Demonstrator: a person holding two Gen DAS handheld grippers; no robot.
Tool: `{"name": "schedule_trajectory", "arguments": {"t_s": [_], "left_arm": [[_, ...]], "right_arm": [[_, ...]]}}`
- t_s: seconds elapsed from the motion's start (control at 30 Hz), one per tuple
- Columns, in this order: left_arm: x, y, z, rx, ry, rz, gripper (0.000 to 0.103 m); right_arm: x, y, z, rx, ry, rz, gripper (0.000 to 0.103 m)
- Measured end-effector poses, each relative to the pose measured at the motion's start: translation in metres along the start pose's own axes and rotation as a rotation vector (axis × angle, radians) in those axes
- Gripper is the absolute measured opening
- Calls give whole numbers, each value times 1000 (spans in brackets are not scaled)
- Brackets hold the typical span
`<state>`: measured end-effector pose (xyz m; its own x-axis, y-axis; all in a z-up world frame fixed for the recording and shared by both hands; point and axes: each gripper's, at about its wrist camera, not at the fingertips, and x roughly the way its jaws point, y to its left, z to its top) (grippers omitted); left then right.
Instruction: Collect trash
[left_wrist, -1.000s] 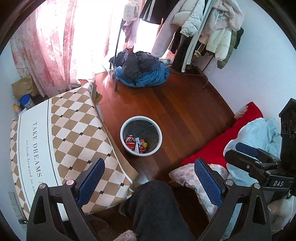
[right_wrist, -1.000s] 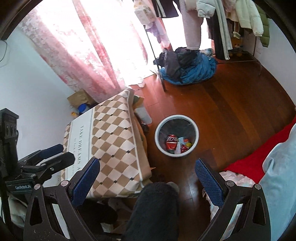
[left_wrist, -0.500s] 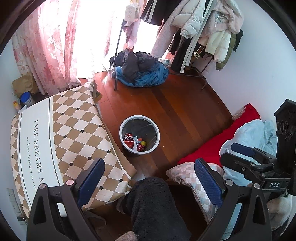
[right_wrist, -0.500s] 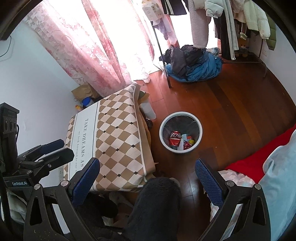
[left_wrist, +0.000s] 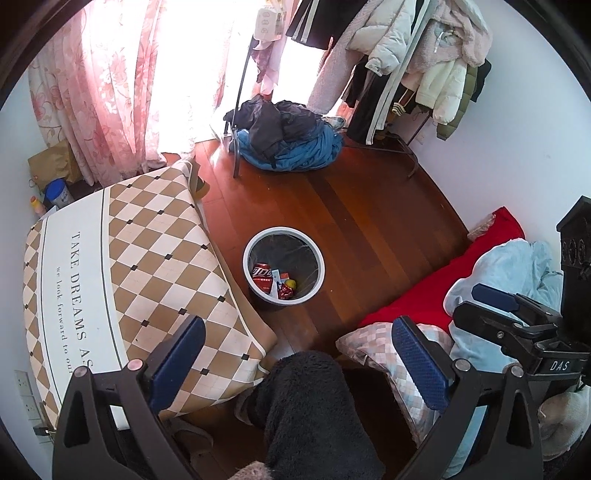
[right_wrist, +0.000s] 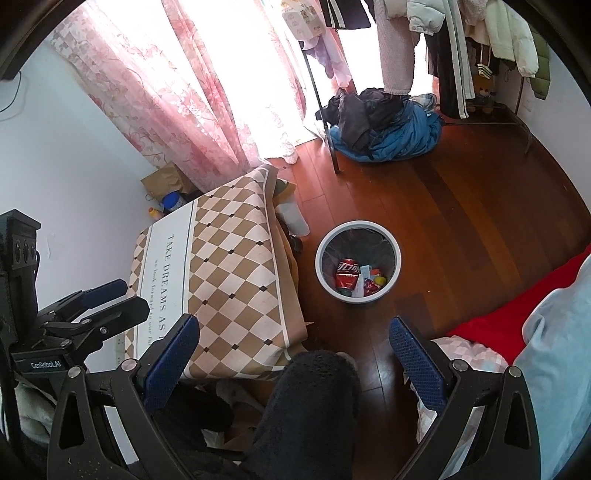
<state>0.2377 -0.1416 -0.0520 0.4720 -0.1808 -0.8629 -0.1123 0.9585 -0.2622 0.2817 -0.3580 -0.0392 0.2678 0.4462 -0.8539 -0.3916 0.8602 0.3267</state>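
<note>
A white-rimmed waste bin (left_wrist: 248, 258) (right_wrist: 318, 254) stands on the wooden floor between the table and the bed. Inside it lie a red drink can (left_wrist: 261, 274) (right_wrist: 347, 272), wrappers and a small yellow object (left_wrist: 290, 283). My left gripper (left_wrist: 295, 354) hovers high above the floor, open and empty, its blue pads wide apart. My right gripper (right_wrist: 293, 350) is likewise open and empty, held well above and short of the bin. Each gripper shows at the edge of the other's view. A person's dark fuzzy trouser leg (left_wrist: 314, 413) (right_wrist: 306, 413) fills the bottom middle.
A low table with a brown-and-cream diamond cloth (left_wrist: 110, 280) (right_wrist: 229, 273) sits left of the bin. A bed with a red sheet (left_wrist: 424, 295), pale blue duvet (left_wrist: 517, 269) and checked pillow is right. A clothes pile (left_wrist: 288, 140), coat rack and pink curtains stand beyond.
Both grippers have risen and drawn back a little, so the bin looks smaller and more of the room shows. Their jaws stay open.
</note>
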Motion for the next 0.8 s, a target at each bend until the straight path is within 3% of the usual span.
{"name": "schedule_trajectory", "arguments": {"t_s": [0.8], "left_arm": [[-10,-2,2,7,0,-47,103]], "right_arm": [[-3,5,-2,-10,-3,24,103]]}}
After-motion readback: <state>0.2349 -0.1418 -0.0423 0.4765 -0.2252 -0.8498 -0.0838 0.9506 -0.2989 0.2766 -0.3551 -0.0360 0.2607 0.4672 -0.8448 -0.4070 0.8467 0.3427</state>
